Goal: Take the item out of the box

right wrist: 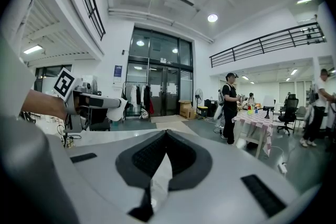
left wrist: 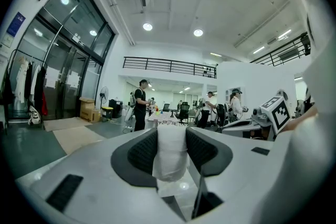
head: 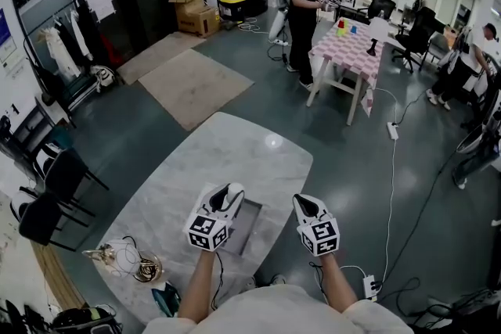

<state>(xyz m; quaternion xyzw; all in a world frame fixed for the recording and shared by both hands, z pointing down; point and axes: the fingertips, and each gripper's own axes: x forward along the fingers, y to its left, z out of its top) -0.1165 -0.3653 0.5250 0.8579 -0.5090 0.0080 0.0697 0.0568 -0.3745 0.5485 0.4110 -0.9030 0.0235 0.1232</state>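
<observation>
Holding white item (left wrist: 170, 153) clamped in left gripper (head: 229, 197) near the box (head: 249, 224); right gripper (head: 304, 204) closed, empty. Soft wrap may slip if grip eases.

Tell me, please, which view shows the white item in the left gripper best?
The left gripper view: the white item sits close up, clamped by the left gripper. The head view shows only its pale tip; the right gripper view shows it small, side-on.

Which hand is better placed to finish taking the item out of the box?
Left. The left gripper clamps the white roll and hangs over the box. The right gripper has its jaws together and sits off to the box's side.
</observation>
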